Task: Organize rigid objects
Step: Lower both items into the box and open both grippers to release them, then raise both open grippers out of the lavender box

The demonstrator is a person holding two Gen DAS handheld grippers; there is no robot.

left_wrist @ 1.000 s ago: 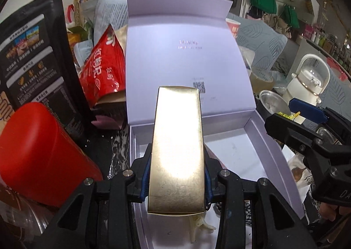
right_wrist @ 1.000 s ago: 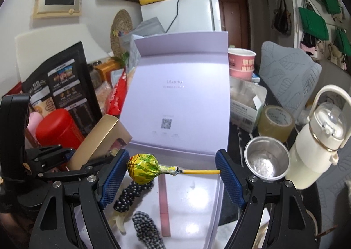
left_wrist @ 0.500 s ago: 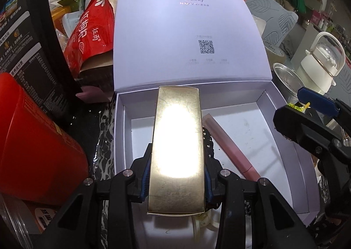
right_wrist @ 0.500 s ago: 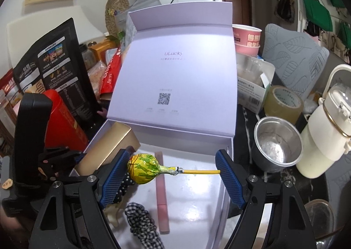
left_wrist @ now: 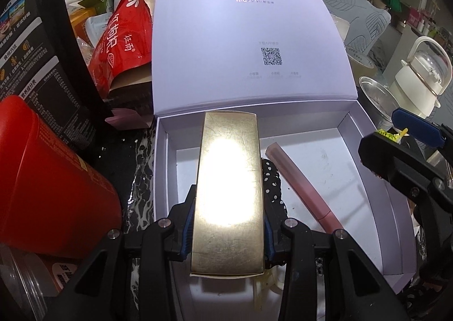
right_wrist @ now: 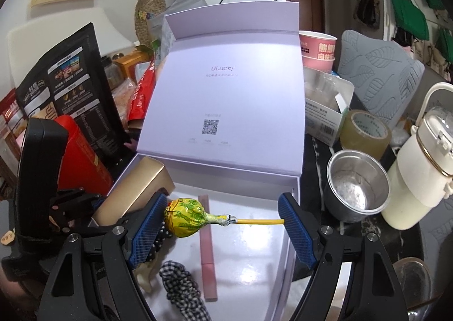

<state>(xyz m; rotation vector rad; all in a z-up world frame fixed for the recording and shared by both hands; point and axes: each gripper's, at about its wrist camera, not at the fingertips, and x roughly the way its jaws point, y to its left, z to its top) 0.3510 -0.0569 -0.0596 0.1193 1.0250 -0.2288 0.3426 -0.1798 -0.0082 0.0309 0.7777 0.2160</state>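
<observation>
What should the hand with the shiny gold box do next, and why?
Probably lower the gold box a little further and let go. The left gripper is clamped on it right above the open lilac box, over the bare floor on the side away from the pink tube, so there looks to be room.

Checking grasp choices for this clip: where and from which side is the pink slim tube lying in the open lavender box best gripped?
Grip the pink slim tube across its narrow width near mid-length, coming from above. It lies flat on the floor of the open lavender box, so only its long sides are free. Its right side faces bare floor; the black polka-dot fabric crowds the left, so I would favour the lower half.
</observation>
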